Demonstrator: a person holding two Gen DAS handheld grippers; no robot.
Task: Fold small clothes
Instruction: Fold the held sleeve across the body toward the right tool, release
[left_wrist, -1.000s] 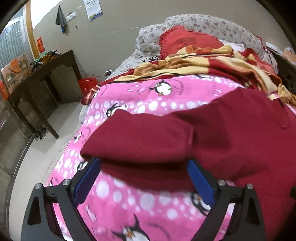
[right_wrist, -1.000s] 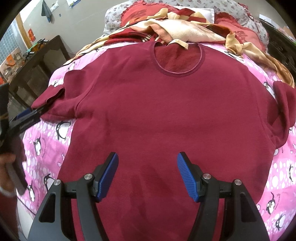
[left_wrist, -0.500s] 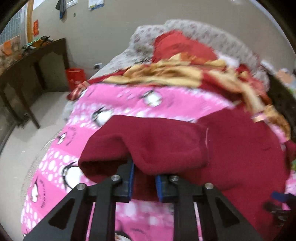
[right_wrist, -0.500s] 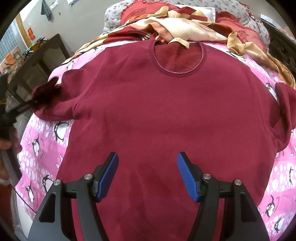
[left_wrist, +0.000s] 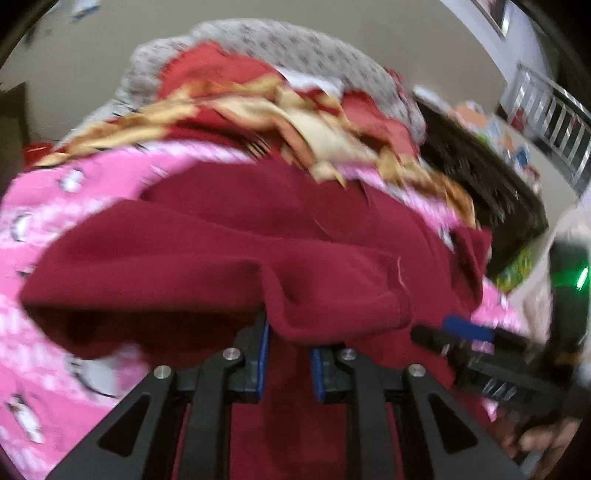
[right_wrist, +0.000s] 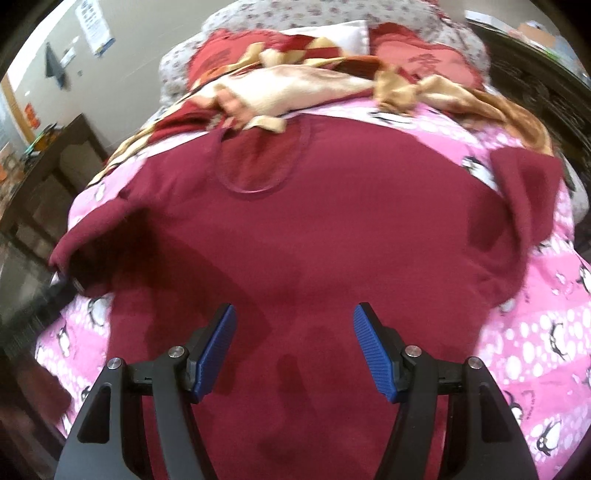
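- A maroon sweatshirt (right_wrist: 332, 229) is spread front-up on a pink penguin-print bedspread (right_wrist: 532, 332), with its round neckline (right_wrist: 258, 162) toward twelve o'clock in the right wrist view
- The left gripper (left_wrist: 288, 354) is seen with its blue pads drawn close together and clamped on a bunched fold of the sweatshirt's sleeve (left_wrist: 207, 266); the sleeve cloth is lifted off the bedspread and draped over the pads
- In the right wrist view the same sleeve (right_wrist: 96, 236) is seen raised at nine o'clock, pulled in over the edge of the sweatshirt's body; only a dark, blurred bit of the left gripper is made out beneath it
- The right gripper (right_wrist: 293, 347) is held above the lower middle of the sweatshirt with its jaws wide apart; nothing is gripped between the blue pads
- The other sleeve (right_wrist: 524, 199) is folded back on itself at two o'clock in the right wrist view
- A rumpled red and gold blanket (right_wrist: 317, 77) is heaped at twelve o'clock beyond the neckline, just touching the collar edge, with floral pillows (right_wrist: 266, 11) behind it
- The left wrist view is blurred; the right gripper (left_wrist: 469, 332) is seen at four o'clock there
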